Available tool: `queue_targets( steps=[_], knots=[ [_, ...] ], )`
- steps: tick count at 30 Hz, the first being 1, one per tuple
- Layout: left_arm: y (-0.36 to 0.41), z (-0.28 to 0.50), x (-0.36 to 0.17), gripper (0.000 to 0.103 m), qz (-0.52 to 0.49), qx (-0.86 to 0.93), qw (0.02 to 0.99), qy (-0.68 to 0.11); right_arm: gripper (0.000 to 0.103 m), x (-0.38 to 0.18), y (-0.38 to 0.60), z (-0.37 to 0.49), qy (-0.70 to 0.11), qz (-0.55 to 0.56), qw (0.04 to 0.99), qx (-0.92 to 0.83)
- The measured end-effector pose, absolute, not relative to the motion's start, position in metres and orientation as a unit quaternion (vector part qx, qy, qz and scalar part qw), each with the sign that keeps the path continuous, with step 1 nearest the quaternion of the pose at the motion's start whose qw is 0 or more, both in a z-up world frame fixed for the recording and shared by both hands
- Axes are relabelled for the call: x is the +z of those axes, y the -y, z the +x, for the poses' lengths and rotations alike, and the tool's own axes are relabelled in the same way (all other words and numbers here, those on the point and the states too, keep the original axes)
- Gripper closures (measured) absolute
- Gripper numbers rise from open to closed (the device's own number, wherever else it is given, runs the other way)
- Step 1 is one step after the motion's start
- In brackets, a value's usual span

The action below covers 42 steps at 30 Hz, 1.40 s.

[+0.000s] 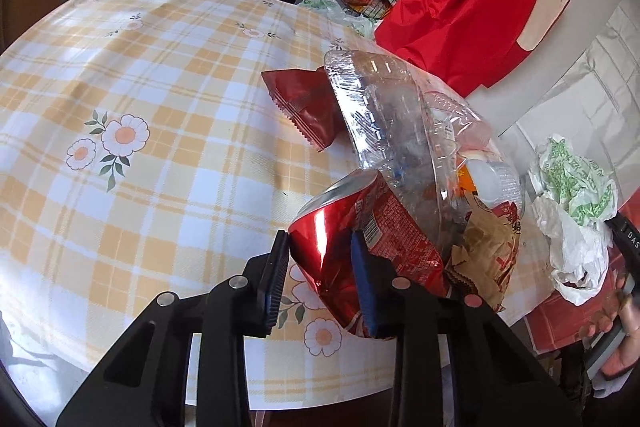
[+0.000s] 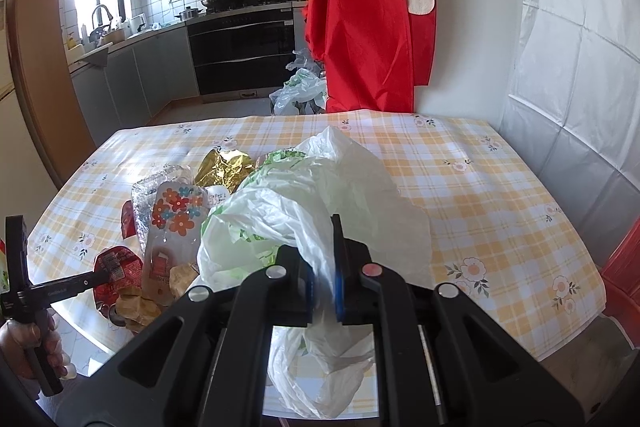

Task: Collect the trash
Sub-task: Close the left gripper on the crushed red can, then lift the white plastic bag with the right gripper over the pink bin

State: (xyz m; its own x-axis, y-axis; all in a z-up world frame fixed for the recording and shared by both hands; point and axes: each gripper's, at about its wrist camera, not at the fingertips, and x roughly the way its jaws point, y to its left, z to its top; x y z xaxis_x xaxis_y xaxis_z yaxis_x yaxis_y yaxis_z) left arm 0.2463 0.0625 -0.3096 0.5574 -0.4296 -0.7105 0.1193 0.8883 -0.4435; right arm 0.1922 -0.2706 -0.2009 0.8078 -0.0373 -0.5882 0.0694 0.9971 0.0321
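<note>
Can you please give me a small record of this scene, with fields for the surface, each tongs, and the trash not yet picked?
surface: table with checked floral cloth
left tongs: closed on crushed red can
right tongs: shut on white plastic bag
trash on table: clear plastic container, dark red wrapper, gold foil wrapper
background: red cloth hanging

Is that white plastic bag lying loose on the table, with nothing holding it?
No, the right gripper has its jaws clamped on the white plastic bag, bunching it.
</note>
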Motion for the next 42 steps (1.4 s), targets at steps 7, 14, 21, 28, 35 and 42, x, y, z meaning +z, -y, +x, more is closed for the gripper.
queue_targets(
  steps=[7,14,21,28,35,42],
  knots=[
    [-0.066,0.236,-0.288,0.073,-0.173,-0.153,0.88,-0.416,0.092,-0.195,0.27,0.187,-0.3,0.023,0.953,-0.027],
    [-0.073,0.233,-0.271,0.073,-0.168,-0.126,0.897,-0.39,0.092,-0.196,0.268,0.185,-0.3,0.023,0.953,-0.023],
    [-0.084,0.225,-0.249,0.073,-0.165,-0.102,0.911,-0.365,0.092,-0.184,0.267,0.178,-0.283,0.026,0.959,-0.017],
    [-0.091,0.203,-0.215,0.073,-0.155,-0.095,0.924,-0.335,0.092,-0.166,0.249,0.158,-0.267,0.019,0.963,0.02],
    [-0.09,0.16,-0.183,0.073,-0.154,-0.099,0.932,-0.311,0.092,-0.162,0.22,0.126,-0.281,-0.001,0.957,0.078],
    [-0.091,0.11,-0.158,0.073,-0.155,-0.103,0.938,-0.293,0.092,-0.176,0.195,0.092,-0.314,-0.029,0.942,0.118]
  ],
)
